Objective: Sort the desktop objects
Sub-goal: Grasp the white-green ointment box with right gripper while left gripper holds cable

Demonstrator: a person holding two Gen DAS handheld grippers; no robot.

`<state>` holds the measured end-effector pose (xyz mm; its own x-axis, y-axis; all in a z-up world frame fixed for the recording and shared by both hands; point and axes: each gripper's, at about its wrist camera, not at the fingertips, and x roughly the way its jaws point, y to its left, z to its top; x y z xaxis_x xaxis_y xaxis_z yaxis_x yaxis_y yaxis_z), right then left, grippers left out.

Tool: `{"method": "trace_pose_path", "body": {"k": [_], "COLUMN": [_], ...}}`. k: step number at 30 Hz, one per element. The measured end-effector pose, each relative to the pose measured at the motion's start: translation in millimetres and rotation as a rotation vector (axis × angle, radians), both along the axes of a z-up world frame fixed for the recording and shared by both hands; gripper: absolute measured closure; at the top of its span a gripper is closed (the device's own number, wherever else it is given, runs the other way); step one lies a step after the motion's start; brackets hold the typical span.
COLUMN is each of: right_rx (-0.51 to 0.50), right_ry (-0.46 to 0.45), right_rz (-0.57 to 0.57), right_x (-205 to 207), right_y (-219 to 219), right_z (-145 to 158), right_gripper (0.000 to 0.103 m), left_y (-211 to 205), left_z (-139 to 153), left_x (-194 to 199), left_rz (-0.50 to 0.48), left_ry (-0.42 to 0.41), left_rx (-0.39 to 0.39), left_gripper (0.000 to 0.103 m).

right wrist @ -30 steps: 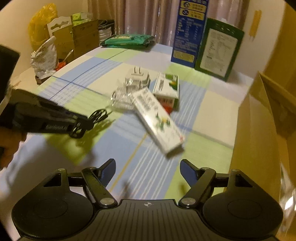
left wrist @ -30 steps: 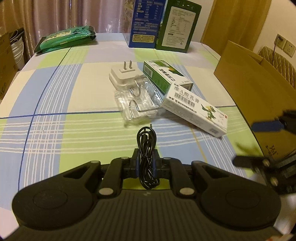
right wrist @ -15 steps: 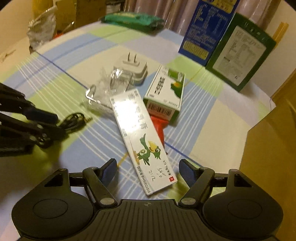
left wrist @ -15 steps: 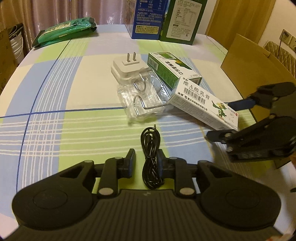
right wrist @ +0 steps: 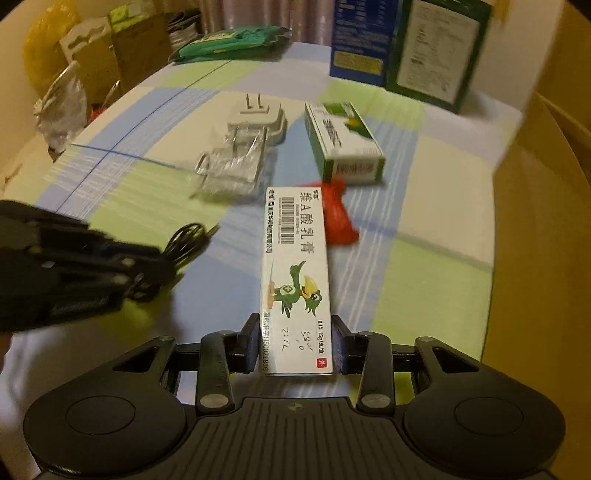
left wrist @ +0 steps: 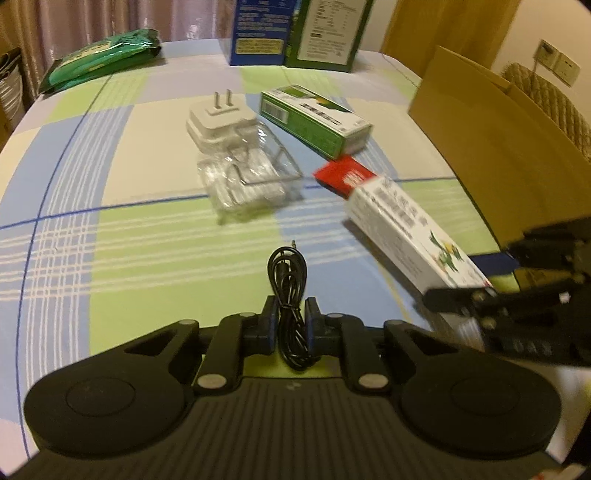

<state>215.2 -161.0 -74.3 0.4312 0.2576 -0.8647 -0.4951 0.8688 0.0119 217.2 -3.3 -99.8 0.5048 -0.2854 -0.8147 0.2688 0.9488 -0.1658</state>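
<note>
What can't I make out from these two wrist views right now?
- Cardboard box interior: both views, its own wall hides it.
- Red packet: right wrist view, motion blur; label unreadable.
- Blue carton top: left wrist view, cut off by the frame edge.
- Clear plastic pack contents: blurred.

Black cable (left wrist: 290, 295), checked tablecloth (left wrist: 147, 236)

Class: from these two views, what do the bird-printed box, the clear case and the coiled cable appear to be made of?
Bird-printed box: probably glossy printed cardboard, with sharp folded edges and a slight sheen.
Clear case: likely hard transparent plastic; the tablecloth shows through, with bright glints.
Coiled cable: apparently black rubbery plastic sheathing, smooth and bent in loops.
</note>
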Motion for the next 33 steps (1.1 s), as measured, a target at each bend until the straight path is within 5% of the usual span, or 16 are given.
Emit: {"method": "trace_pose_path", "body": {"k": [9,12,14,29,33], "right_rx": [0.012,0.024,0.040,0.120,0.128], "right_ry": [-0.035,-0.045,-0.052,-0.100,-0.101], "right_rz": [-0.066,-0.091,-0.109,-0.131,-0.139], "right_x": [-79.3,-93.3,-96.7,-90.3,-87.8], "right_y": [-31.9,-39.3,-44.8,-48.1,-49.7], "right_z": [0.7,0.8,1.3,-3.3,-5.6], "right_gripper": [0.067,0.057,0.050,0.049,0.049], "left_y": [-14.6,-18.4,-22.2,-28.9,-26.4], "left_z": [4.5,6.2,6.4,-2.8,-1.0], "left_x": [-46.5,-55.7,-57.8,-45.0,-43.7], "left_rz": [-0.056,-0.055,-0.060,-0.049,-0.041], "left_ry": [-0.019,-0.039,-0.050,-0.087,-0.073], "left_rx": [0.023,0.024,0.036,0.091,0.076], "left_gripper": [0.093,0.085,0.083,0.082,0.089]}}
